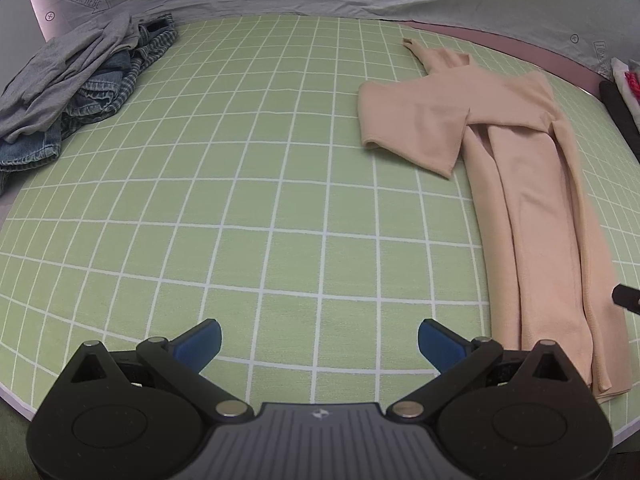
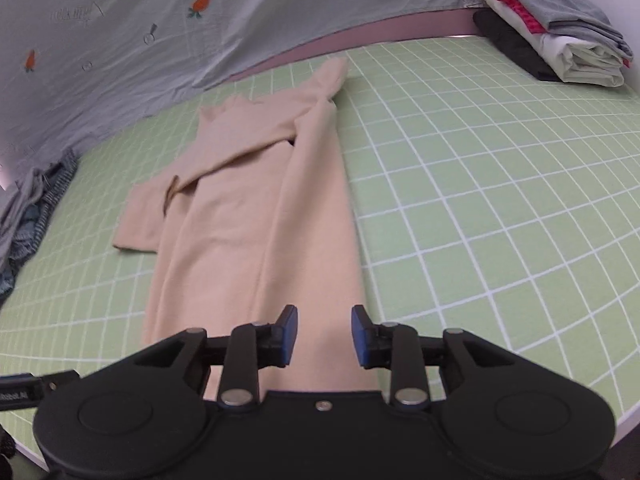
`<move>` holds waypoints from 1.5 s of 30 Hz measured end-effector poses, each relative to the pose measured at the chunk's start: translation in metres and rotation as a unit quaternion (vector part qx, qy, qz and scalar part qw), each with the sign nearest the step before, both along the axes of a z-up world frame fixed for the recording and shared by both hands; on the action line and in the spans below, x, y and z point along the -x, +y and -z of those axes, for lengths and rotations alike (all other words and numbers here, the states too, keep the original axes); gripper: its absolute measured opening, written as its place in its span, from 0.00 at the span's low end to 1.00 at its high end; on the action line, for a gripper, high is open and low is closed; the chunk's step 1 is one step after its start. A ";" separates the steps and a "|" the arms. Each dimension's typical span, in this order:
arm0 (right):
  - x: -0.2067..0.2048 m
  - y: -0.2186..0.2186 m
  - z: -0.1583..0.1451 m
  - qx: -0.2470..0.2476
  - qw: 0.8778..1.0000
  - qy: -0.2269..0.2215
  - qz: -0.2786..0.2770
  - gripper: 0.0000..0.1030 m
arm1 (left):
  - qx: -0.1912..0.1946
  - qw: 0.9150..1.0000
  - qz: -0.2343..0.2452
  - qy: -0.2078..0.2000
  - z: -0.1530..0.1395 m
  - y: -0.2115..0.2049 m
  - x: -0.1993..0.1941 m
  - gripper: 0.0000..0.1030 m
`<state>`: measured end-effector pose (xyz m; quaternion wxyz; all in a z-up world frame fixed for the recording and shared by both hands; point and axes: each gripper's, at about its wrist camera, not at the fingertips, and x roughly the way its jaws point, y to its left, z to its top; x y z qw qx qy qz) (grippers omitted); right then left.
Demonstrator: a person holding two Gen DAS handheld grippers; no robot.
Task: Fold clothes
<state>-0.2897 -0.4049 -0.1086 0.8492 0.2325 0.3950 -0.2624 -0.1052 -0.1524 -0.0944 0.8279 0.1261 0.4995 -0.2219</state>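
Observation:
A peach long-sleeved garment (image 1: 532, 200) lies on the green grid mat (image 1: 240, 200), its sides folded in lengthwise and one sleeve crossed over the chest. In the left wrist view it sits at the right. My left gripper (image 1: 319, 346) hovers over bare mat to the left of the garment's near end, jaws wide open and empty. In the right wrist view the same garment (image 2: 256, 208) runs away from my right gripper (image 2: 324, 336), which sits above its near hem. The blue pads (image 2: 290, 334) stand apart with cloth below them, not pinched.
A heap of unfolded clothes, grey and denim (image 1: 76, 92), lies at the mat's far left. A stack of folded clothes (image 2: 560, 28) sits at the far right corner. A grey printed sheet (image 2: 160, 32) hangs behind the mat. The mat's near edge (image 2: 624, 412) is close.

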 end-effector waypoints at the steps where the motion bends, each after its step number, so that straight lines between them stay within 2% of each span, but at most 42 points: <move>1: -0.001 0.003 0.004 0.005 1.000 0.016 -0.008 0.30 | 0.000 1.000 0.001 -0.001 0.000 -0.001 0.000 1.00; 3: -0.006 0.016 0.014 0.018 0.998 0.047 -0.039 0.33 | 0.000 1.000 0.002 -0.001 -0.001 -0.004 0.000 1.00; 4: -0.009 0.023 0.015 0.034 0.996 0.056 -0.060 0.42 | 0.000 1.000 0.002 -0.001 -0.002 -0.005 0.000 1.00; 6: -0.014 0.033 0.015 0.057 0.992 0.070 -0.090 0.45 | 0.002 1.000 0.003 -0.003 -0.003 -0.008 0.000 1.00; 8: -0.015 0.030 0.011 0.060 0.992 0.066 -0.092 0.46 | 0.006 1.000 0.003 -0.006 -0.005 -0.011 -0.001 1.00; 13: -0.018 0.005 -0.003 0.077 0.994 0.047 -0.055 0.72 | 0.016 1.000 -0.010 -0.014 -0.011 -0.019 -0.010 1.00; 16: -0.029 -0.006 -0.007 0.088 0.993 0.046 -0.056 0.79 | 0.021 0.999 -0.029 -0.021 -0.014 -0.022 -0.019 1.00; 26: -0.079 -0.047 -0.011 0.110 0.991 0.037 -0.060 0.82 | 0.031 0.996 -0.077 -0.029 -0.015 -0.045 -0.072 1.00; 31: -0.112 -0.074 -0.006 0.109 0.992 0.032 -0.055 0.82 | 0.049 0.997 -0.054 -0.037 -0.012 -0.074 -0.112 1.00; 36: -0.147 -0.108 -0.007 0.091 0.996 0.008 -0.025 0.82 | 0.057 0.997 -0.034 -0.028 -0.003 -0.102 -0.153 0.98; 41: -0.176 -0.136 -0.014 0.094 0.995 -0.021 -0.006 0.82 | 0.054 0.998 -0.010 -0.012 0.012 -0.122 -0.175 0.79; 45: -0.193 -0.143 -0.017 0.130 0.991 -0.031 -0.030 0.71 | 0.060 0.998 -0.004 0.001 0.021 -0.127 -0.179 0.67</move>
